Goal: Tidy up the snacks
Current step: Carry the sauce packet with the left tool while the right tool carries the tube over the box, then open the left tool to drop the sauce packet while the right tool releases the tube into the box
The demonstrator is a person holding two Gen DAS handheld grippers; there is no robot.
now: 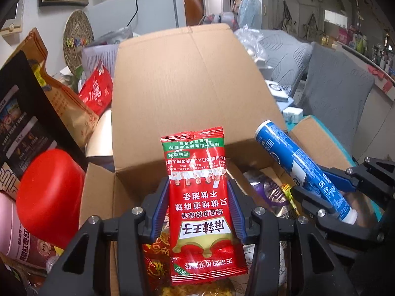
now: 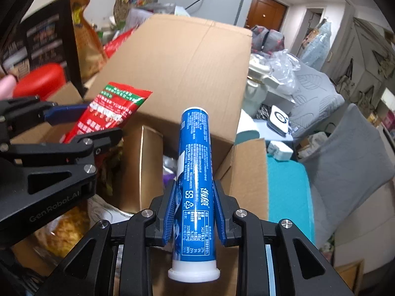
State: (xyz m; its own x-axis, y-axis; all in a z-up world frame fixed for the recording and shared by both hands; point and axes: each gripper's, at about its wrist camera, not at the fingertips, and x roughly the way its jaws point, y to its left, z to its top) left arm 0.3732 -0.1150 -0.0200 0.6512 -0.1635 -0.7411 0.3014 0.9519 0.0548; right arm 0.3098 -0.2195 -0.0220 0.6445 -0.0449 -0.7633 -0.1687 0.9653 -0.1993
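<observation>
My left gripper (image 1: 198, 185) is shut on a red snack packet (image 1: 201, 197) with white Chinese print, held upright over an open cardboard box (image 1: 192, 79). The packet (image 2: 108, 109) and left gripper (image 2: 81, 120) also show in the right wrist view. My right gripper (image 2: 193, 185) is shut on a blue tube with a white cap (image 2: 195, 180), pointing forward above the box (image 2: 187, 69). In the left wrist view the tube (image 1: 303, 170) and right gripper (image 1: 313, 185) sit at the right. Snack packets (image 1: 274, 192) lie inside the box.
A red lid (image 1: 49, 194), a pink container (image 1: 12, 224), a black carton (image 1: 22, 120) and brown and red bags (image 1: 71, 103) crowd the left. A grey chair (image 2: 345, 157), a teal surface (image 2: 286, 185) and cluttered furniture lie to the right.
</observation>
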